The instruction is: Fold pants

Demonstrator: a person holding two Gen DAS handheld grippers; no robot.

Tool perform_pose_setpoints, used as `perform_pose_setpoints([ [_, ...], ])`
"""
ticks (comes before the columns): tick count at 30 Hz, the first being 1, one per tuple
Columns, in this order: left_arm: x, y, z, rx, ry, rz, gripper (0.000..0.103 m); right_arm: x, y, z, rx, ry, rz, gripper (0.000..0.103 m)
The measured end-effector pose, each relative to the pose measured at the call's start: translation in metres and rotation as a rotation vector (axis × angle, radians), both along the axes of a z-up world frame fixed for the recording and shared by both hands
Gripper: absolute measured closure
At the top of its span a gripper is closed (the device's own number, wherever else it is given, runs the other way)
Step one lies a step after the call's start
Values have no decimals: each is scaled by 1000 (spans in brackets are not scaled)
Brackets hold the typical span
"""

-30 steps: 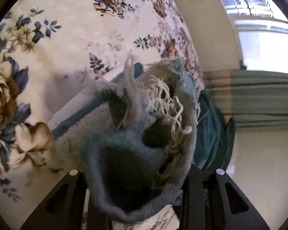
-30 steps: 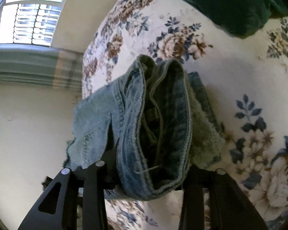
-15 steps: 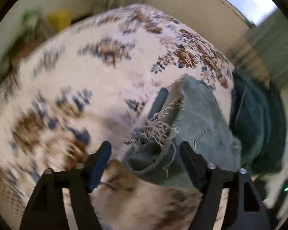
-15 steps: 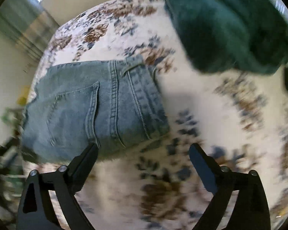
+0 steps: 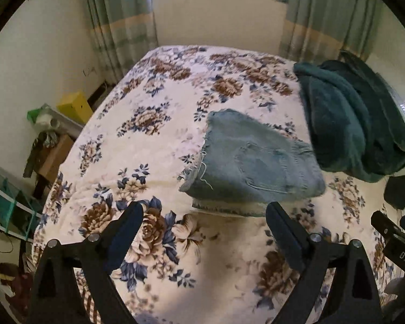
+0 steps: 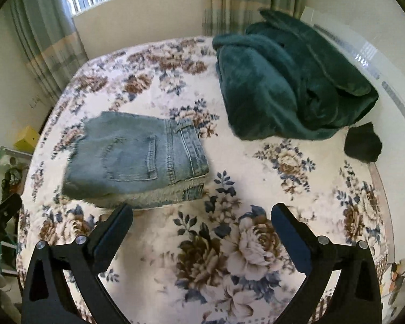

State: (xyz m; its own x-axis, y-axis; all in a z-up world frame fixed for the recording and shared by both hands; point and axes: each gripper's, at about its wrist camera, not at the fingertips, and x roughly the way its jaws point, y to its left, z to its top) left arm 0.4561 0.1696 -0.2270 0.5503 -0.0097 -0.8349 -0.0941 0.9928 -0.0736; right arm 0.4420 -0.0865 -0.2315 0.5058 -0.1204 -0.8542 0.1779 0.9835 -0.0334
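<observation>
Both tools have let go and pulled back since a second ago; my left tool (image 5: 202, 232) and right tool (image 6: 201, 232) hang released, empty. Jeans (image 6: 137, 159) lie folded on the bed (image 6: 229, 243), left of the green blanket (image 6: 289, 81). Folding looks done.

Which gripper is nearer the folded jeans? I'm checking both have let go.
Left, slightly. The left gripper hangs open just short of the folded jeans; the right gripper is open too, off toward their waistband side.
</observation>
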Motion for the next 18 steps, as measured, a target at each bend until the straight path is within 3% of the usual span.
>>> perform_pose_setpoints([
  [12, -145, -4, 104, 35, -150, 2, 11, -182, 25, 134, -32, -192, 82, 0],
  [18, -200, 2, 143, 34, -201, -5, 11, -261, 41, 184, -56, -244, 110, 0],
])
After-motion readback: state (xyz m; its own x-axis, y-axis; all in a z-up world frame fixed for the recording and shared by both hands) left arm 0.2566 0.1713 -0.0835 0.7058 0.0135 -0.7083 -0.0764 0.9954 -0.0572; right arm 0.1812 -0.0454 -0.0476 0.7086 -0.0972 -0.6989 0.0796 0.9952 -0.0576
